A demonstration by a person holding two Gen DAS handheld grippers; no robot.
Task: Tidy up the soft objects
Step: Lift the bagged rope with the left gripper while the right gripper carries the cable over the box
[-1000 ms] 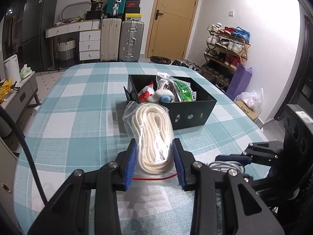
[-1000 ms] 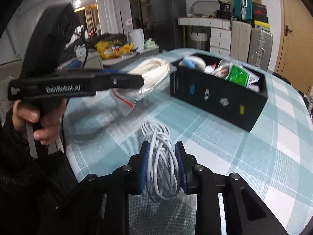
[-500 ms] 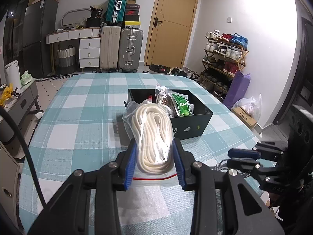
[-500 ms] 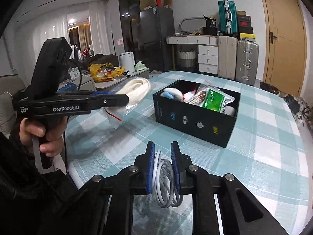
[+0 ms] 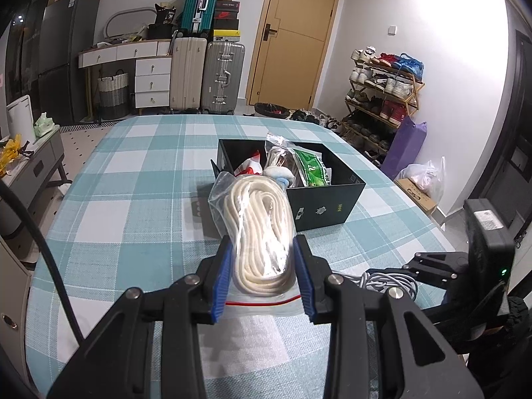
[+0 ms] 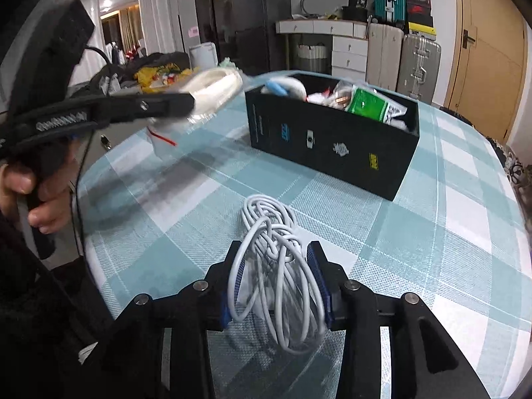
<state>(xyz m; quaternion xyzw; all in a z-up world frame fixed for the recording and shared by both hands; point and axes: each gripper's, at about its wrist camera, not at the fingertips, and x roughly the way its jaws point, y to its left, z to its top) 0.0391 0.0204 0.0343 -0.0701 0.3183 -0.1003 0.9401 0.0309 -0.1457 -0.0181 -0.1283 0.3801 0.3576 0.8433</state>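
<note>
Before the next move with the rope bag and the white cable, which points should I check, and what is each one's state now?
1. Left gripper clamps the bagged rope: ok.
2. Rope bag lifted off the table: ok.
3. Right gripper firm on the white cable: not ok, its jaws are opening with the coil between them.
4. Cable loops free of the fingers: cannot tell.
5. Room left in the black box: cannot tell, it already holds several packets.

Motion blurs the left claw (image 6: 186, 101) and bagged rope (image 6: 216, 86).
</note>
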